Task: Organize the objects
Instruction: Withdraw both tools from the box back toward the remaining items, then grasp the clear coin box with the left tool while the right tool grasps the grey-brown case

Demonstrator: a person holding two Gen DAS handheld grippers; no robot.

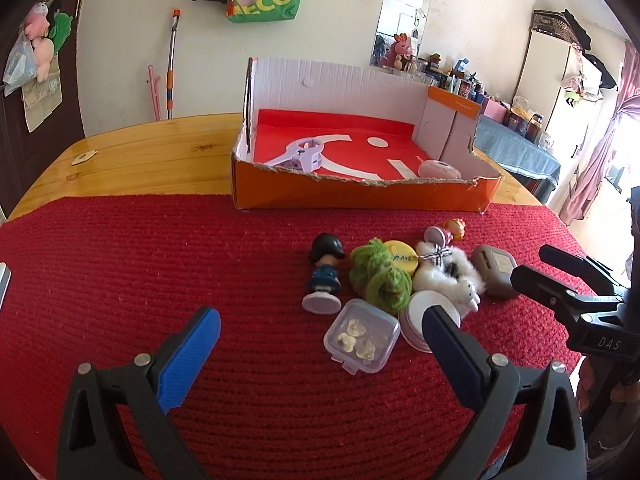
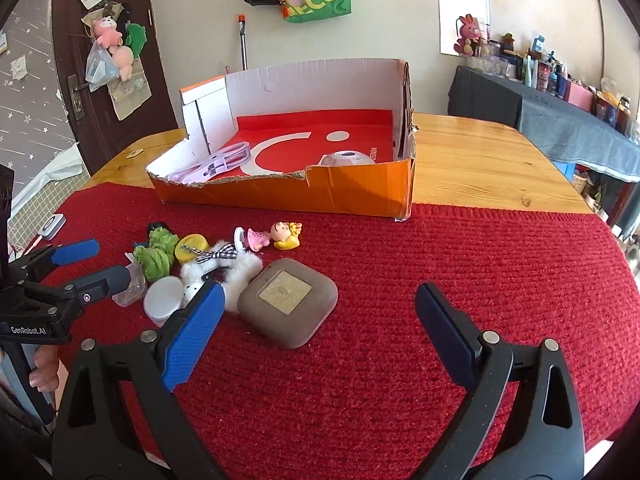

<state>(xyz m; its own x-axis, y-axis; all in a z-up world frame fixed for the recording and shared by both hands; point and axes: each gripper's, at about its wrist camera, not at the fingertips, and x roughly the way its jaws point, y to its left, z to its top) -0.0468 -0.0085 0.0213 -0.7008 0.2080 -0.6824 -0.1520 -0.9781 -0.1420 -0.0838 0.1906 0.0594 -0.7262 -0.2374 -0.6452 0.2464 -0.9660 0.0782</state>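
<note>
Small objects lie clustered on the red mat (image 1: 160,264): a dark-haired figurine (image 1: 323,276), green yarn (image 1: 380,276), a yellow disc (image 1: 402,260), a white fluffy toy (image 1: 444,276), a white round lid (image 1: 430,316), a clear small box (image 1: 362,336), a brown square case (image 2: 288,304) and a pink-and-yellow figurine (image 2: 276,236). My left gripper (image 1: 320,328) is open, just short of the clear box. My right gripper (image 2: 320,308) is open, with the brown case between its fingers. An orange cardboard box (image 1: 360,196) behind holds a lilac tool (image 1: 304,152) and a pink round object (image 1: 438,170).
The mat covers the front of a wooden table (image 1: 140,152). A white device (image 2: 54,226) lies at the mat's left edge. A side table with bottles (image 2: 560,92) stands to the right. A door (image 2: 100,60) and a wall are behind.
</note>
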